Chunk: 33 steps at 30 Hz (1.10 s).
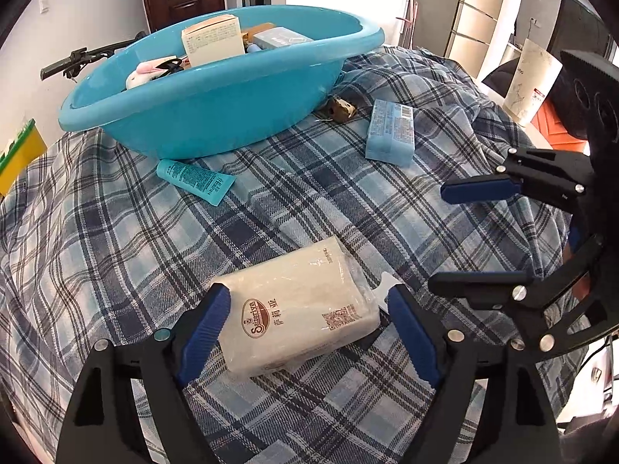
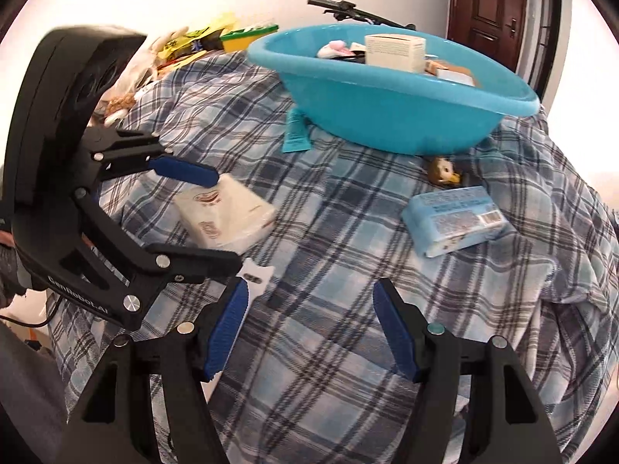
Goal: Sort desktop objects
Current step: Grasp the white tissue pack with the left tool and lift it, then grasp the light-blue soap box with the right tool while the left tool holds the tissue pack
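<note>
A white tissue pack (image 1: pixel 298 309) (image 2: pixel 232 208) lies on the plaid cloth between the wide jaws of my left gripper (image 1: pixel 309 332) (image 2: pixel 228 218). The right pad stands clear of it; the left pad is right beside its edge. To its right, my right gripper (image 2: pixel 311 328) (image 1: pixel 437 236) stands open over bare cloth with nothing between its fingers. A small white item (image 2: pixel 255 274) (image 1: pixel 387 290) lies beside its left pad. The blue basin (image 1: pixel 216 116) (image 2: pixel 387 89) at the back holds boxes and small items. On the cloth lie a teal tube (image 1: pixel 195 179) (image 2: pixel 296 135), a light-blue pack (image 1: pixel 390 131) (image 2: pixel 452 218) and a small brown object (image 1: pixel 340 108) (image 2: pixel 445 172).
Yellow and green packages (image 2: pixel 216 34) are piled at the table's far left corner. A bicycle handlebar (image 1: pixel 77 58) sticks out behind the basin. The cloth is wrinkled at the right near the table edge (image 1: pixel 499 116).
</note>
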### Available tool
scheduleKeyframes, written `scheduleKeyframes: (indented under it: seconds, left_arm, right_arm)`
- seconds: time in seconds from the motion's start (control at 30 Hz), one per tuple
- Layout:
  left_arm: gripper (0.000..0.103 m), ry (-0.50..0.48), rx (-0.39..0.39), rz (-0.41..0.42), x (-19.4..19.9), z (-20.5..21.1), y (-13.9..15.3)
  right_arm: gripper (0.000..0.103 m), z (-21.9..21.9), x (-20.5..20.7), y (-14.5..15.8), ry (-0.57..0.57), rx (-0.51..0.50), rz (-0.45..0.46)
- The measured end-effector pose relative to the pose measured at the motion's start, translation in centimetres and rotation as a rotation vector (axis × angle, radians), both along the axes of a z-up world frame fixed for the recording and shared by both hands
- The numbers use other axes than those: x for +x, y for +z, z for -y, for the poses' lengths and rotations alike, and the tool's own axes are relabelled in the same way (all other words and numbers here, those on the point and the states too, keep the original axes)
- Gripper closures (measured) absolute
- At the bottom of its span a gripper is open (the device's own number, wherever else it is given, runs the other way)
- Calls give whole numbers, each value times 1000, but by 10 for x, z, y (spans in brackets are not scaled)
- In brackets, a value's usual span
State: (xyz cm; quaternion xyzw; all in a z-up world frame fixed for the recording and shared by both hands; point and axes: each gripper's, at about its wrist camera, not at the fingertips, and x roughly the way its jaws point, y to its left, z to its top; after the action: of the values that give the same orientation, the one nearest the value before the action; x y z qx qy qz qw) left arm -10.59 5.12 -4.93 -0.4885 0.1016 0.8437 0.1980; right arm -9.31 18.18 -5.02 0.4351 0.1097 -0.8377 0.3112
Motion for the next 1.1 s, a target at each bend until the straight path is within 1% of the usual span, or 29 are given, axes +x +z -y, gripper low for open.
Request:
scheduleKeyframes:
  seconds: [0.07,0.23,0.37,0.5,0.53,0.6,0.67,0.73,0.77,0.83,0.9,0.97,1.1]
  left_arm:
    - [18,5,-15,-5,-2,-1,-2]
    - [18,25,24,5,-1,10,5]
    - [18,16,12,31,3,15,4]
    - [18,-5,-13,36,10,14,2]
    - [18,-12,-14,39,11,13,1]
    - [18,-26,-19,30,14,11,1]
    - [18,-22,-29,29,11,9,-2]
    - [18,-6,-16,41,6,9,-5]
    - [18,-3,-8,45,4,9,-6]
    - [18,-3,-3,40,1,7,-6]
    - [17,-3,-13,38,-1,4,-7]
    - [17,3,-25,43,-5,2,-10]
    - [17,19,-3,44,-8,5,-11]
  right_arm:
    - [37,-4,-2,1,-11,-8,-4]
    - [37,-9,-3,0,-16,-20,0]
    - [37,-9,-4,-1,-20,-32,1]
    - [37,-9,-6,1,-20,-36,-6]
    - [37,-9,-6,2,-21,-34,-8]
    - [32,-10,-9,4,-28,-27,-17]
    - [31,-13,-13,5,-43,-23,-21]
    - [30,-18,-18,7,-59,-26,-15]
    - [27,-20,-20,7,-65,-26,-12]
    - [23,-23,-24,6,-73,-9,-16]
    - [19,-23,-30,5,-69,35,-28]
    - [19,-23,-38,5,-75,84,-46]
    - [19,-23,-59,8,-63,108,-74]
